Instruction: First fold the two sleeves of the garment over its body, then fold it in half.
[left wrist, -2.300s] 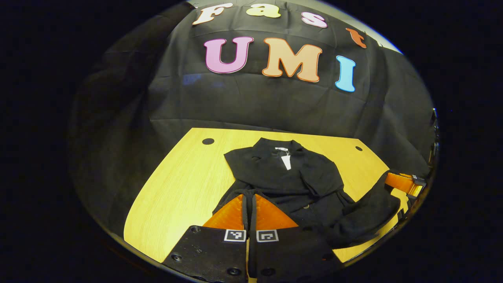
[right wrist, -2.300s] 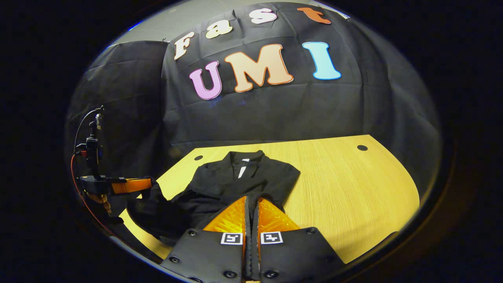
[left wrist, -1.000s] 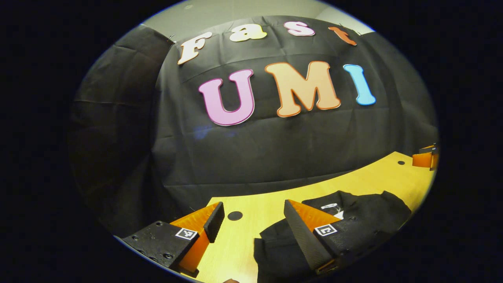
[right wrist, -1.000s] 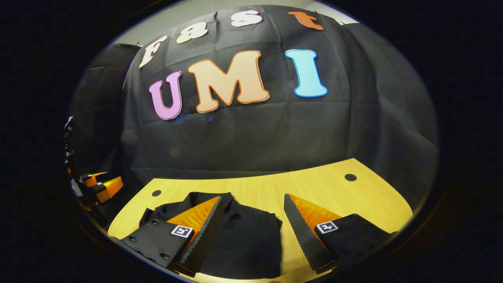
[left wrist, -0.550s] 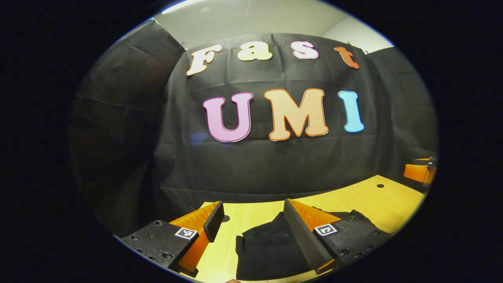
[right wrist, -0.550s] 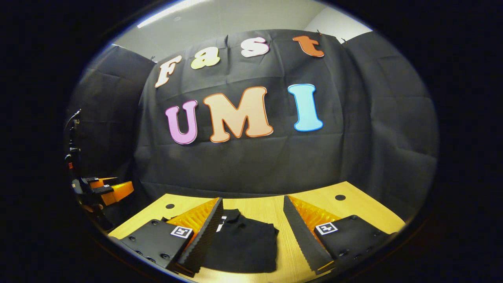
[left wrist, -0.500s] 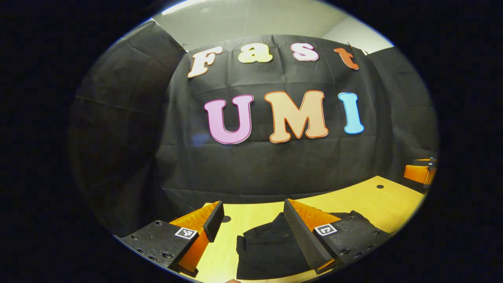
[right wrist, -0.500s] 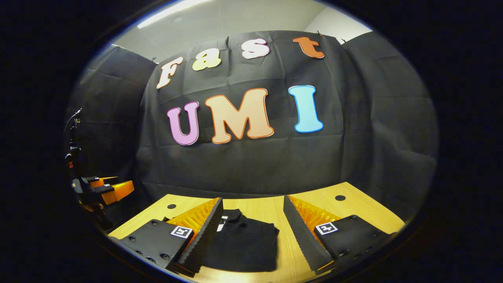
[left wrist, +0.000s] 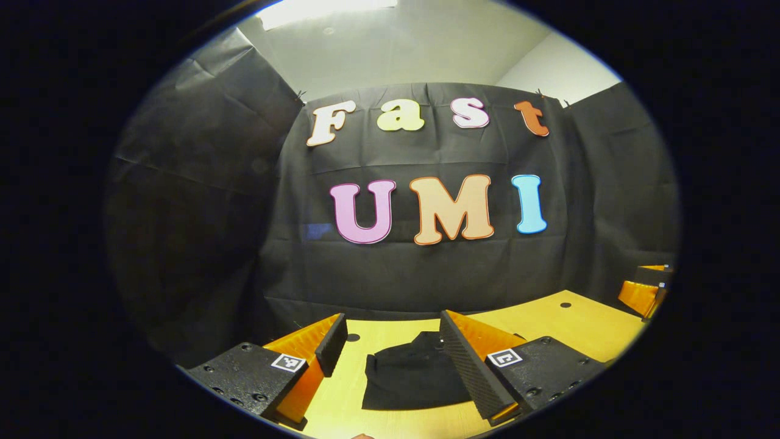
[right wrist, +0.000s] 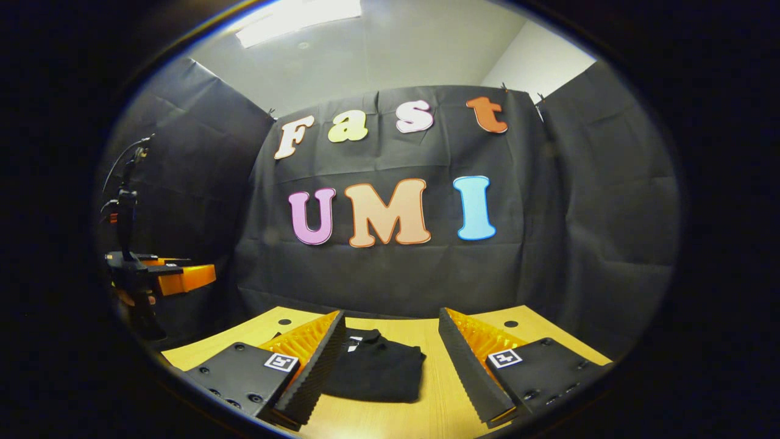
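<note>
Garment [right wrist: 378, 369], a compact black folded bundle

garment [right wrist: 378, 369]: black | table [right wrist: 426, 414]: yellow wood grain | wall [right wrist: 390, 61]: grey

Black cloth walls [right wrist: 390, 268], wooden table [left wrist: 573, 320], lit ceiling panel [right wrist: 298, 15].

A recording booth set up inside a plain room: black cloth [left wrist: 201, 201] hangs as walls ahead of both tongs and to either side, a white ceiling with a bright light panel [right wrist: 298, 15] shows above, and a bare wooden table [right wrist: 426, 408] with cable holes lies below.
</note>
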